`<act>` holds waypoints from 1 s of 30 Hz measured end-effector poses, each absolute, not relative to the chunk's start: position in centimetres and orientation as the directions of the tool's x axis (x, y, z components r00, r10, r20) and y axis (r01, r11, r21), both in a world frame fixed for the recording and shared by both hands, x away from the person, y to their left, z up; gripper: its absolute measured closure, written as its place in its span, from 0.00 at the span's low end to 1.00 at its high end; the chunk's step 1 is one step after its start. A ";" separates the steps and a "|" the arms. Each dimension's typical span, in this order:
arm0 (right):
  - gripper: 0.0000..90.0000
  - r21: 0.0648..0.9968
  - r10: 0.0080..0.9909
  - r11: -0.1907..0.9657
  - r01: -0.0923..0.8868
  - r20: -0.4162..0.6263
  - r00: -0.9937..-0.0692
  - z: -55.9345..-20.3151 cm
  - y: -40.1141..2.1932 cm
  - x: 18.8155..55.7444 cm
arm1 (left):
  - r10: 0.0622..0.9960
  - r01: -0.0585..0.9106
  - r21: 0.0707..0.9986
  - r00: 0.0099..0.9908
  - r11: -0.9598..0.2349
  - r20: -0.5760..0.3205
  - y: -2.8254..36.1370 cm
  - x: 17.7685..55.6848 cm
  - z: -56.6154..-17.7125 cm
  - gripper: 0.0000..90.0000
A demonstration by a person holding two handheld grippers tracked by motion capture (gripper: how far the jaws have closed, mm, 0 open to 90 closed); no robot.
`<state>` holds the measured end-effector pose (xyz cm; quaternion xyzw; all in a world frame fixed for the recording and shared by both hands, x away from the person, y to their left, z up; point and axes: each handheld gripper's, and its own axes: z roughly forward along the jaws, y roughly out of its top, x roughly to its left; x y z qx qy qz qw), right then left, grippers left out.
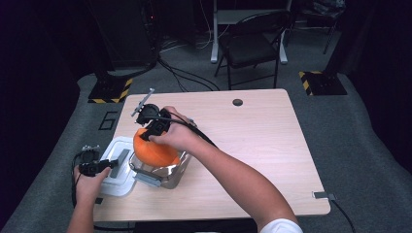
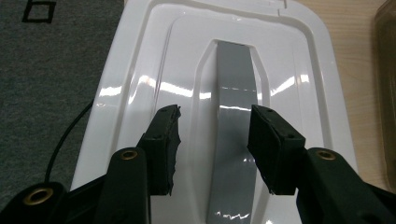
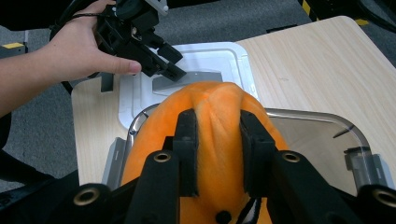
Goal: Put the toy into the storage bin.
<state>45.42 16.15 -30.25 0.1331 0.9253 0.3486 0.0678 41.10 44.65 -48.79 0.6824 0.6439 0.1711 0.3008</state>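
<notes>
High view: right gripper (image 1: 151, 127) clamped on orange plush toy (image 1: 154, 148), which sits below it in the clear container (image 1: 171, 172); left gripper (image 1: 99, 166) rests over the white lid (image 1: 116, 187). Left gripper view: jaws apart, straddling the lid's grey handle (image 2: 233, 116) (pads not touching it). Right gripper view: jaws pinch a ridge of the toy (image 3: 217, 126); lid (image 3: 233, 58) lies beyond it.

- White lid (image 2: 154, 60) across centre of frame, glossy, on light wood table (image 2: 355, 28) at upper right.
- Grey handle strip (image 2: 233, 121) down lid middle.
- Left gripper (image 2: 215, 140) at bottom: black jaws apart, straddling strip.
- Grey carpet (image 2: 46, 84) at left.
</notes>
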 end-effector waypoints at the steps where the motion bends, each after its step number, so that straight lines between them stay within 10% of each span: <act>1: 0.79 0.665 0.292 0.721 0.196 -0.035 -0.956 -30.4 16.2 45.4 | 0.982 0.776 0.631 0.111 0.011 -0.154 44.7 41.1 -48.8 0.58; 30: 0.77 0.650 0.310 0.722 0.237 0.002 -0.951 -34.0 16.2 45.3 | 0.983 0.782 0.623 0.107 0.011 -0.151 44.6 41.2 -48.9 0.59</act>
